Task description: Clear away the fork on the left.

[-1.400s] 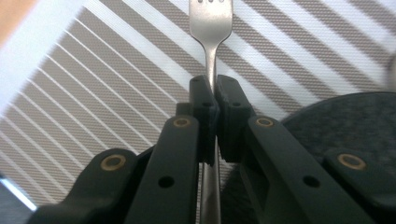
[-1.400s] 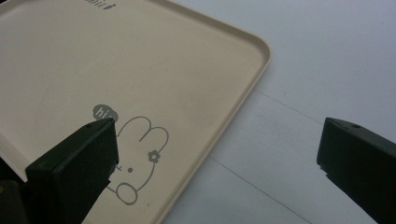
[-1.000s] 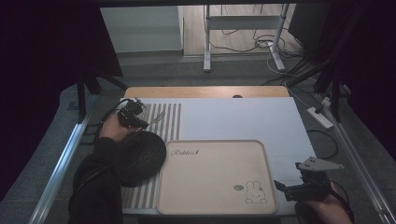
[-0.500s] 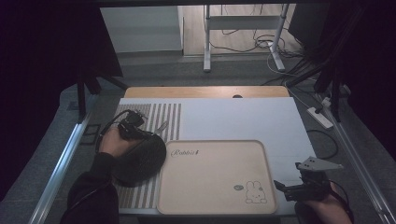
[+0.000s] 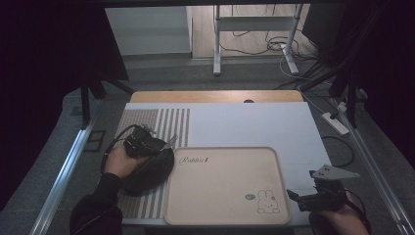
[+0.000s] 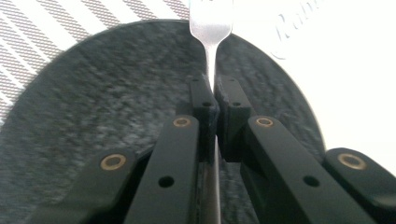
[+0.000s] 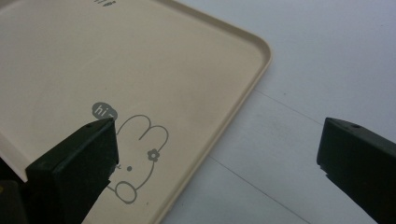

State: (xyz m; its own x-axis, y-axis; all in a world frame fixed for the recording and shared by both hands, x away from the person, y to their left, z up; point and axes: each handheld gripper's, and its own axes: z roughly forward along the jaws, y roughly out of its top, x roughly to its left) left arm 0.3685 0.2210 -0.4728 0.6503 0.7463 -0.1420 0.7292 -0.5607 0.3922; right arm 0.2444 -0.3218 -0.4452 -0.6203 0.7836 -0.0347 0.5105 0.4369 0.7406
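- One fork point(image 6: 210, 28), handle clamped between my left gripper's point(image 6: 216, 95) jaws, tines out over the dark plate's point(image 6: 93, 107) rim by the tray point(image 5: 225, 196).
- Plate on the striped mat point(image 5: 147, 120).
- My right gripper point(image 7: 219, 154): jaws wide apart, nothing between them, over the tray's rabbit corner.

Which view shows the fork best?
The left gripper view: the fork fills the centre, its handle pinched in the left tongs, tines over the dark plate. The high view shows a small silver sliver beyond the left tongs. The right gripper view looks at the tray.
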